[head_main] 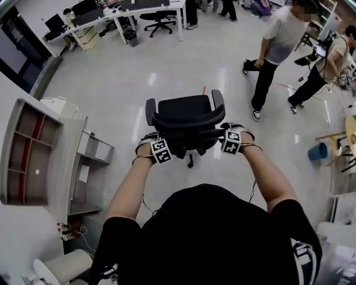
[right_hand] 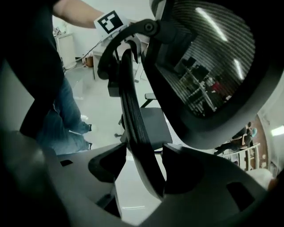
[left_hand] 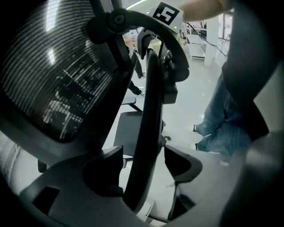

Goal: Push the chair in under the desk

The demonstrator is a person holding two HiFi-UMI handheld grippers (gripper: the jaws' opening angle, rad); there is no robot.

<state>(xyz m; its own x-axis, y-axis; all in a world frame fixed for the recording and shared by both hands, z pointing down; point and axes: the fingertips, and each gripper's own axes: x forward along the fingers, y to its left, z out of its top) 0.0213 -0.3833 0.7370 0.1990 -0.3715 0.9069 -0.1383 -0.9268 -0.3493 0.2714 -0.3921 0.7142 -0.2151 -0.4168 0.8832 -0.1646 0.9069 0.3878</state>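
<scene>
At frame centre the chair (head_main: 186,118) is straddled at its back rim, unclamped, by the wide-open left gripper (left_hand: 144,164) and right gripper (right_hand: 143,160); closing on it is probably needed before any push.

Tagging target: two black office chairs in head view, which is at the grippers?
The near black mesh office chair: its back frame sits inside the open left gripper and right gripper. The other chair is far off at the white desk.

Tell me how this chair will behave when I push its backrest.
Probably rolls easily: the chair stands on a caster base on glossy floor. It may swivel or veer, since left gripper and right gripper only straddle the backrest rim, jaws apart. The mesh back may flex.
</scene>
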